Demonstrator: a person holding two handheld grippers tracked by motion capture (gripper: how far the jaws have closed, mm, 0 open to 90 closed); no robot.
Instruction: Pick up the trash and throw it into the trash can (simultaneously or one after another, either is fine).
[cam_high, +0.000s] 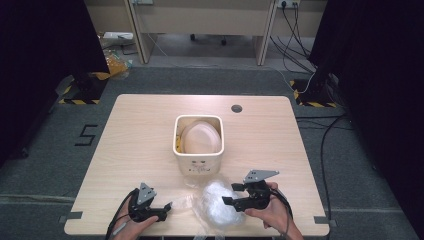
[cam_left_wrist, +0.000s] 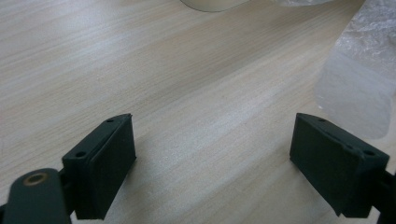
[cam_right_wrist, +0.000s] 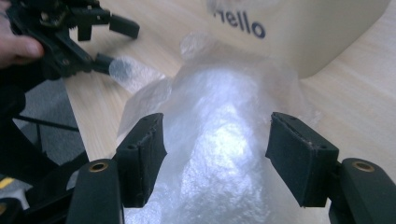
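Observation:
A crumpled clear plastic bag (cam_high: 216, 202) lies on the wooden table (cam_high: 140, 130) near its front edge. My right gripper (cam_high: 226, 202) hovers at the bag's right side, jaws open and straddling the bag (cam_right_wrist: 219, 154) with nothing pinched. My left gripper (cam_high: 169, 210) sits low at the front left, open over bare wood (cam_left_wrist: 212, 154), with a corner of the bag (cam_left_wrist: 359, 88) just to its right. Behind the bag stands a cream square bin (cam_high: 198, 165) with "hello" printed on its front (cam_right_wrist: 240, 22); a pale rounded object (cam_high: 201, 138) rests inside it.
A round cable hole (cam_high: 236, 108) sits near the table's far edge. Cables (cam_high: 325, 135) trail across the carpet at the right. Desks (cam_high: 200, 20) stand beyond the table. The other gripper (cam_right_wrist: 70, 39) and a hand appear at upper left in the right gripper view.

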